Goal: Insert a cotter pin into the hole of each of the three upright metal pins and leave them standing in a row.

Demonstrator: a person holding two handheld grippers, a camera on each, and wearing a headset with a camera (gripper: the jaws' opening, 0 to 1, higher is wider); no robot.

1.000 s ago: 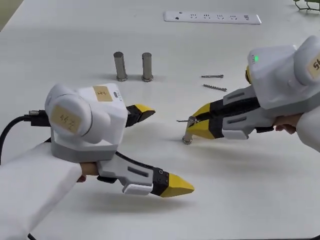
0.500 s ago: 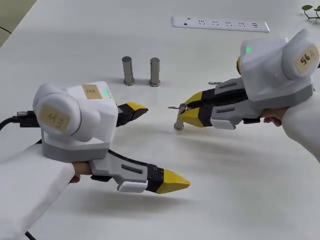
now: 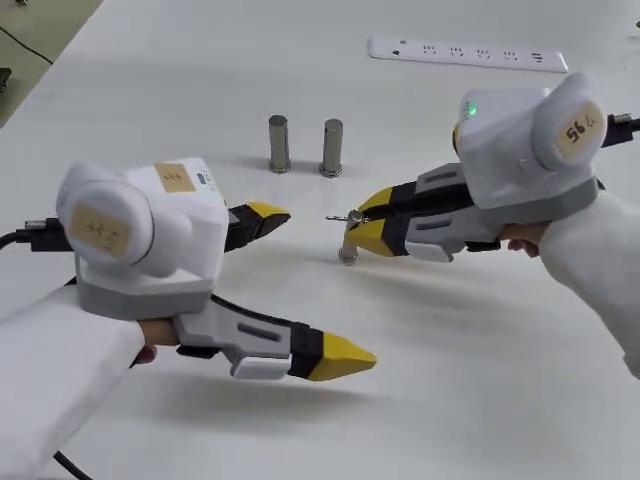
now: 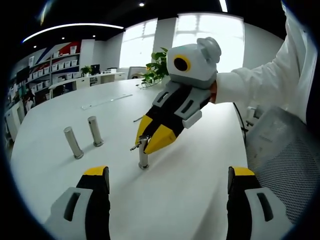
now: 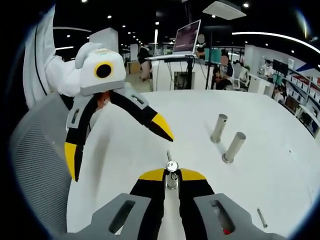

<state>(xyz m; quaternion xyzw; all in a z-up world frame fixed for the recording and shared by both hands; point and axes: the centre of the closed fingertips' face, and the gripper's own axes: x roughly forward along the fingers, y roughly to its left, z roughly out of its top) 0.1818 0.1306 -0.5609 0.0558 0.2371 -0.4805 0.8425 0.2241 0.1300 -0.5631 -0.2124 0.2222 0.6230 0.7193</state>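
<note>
We judge the pin at frame centre stiff, slick and tip-prone; the right gripper clamps its top, while the left gripper, lower left, gapes wide

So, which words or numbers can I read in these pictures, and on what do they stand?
"56", as far as I can tell: sticker on the right gripper.
Two stickers on the left gripper: handwriting too blurred to read.
Power strip: no readable text.
</note>
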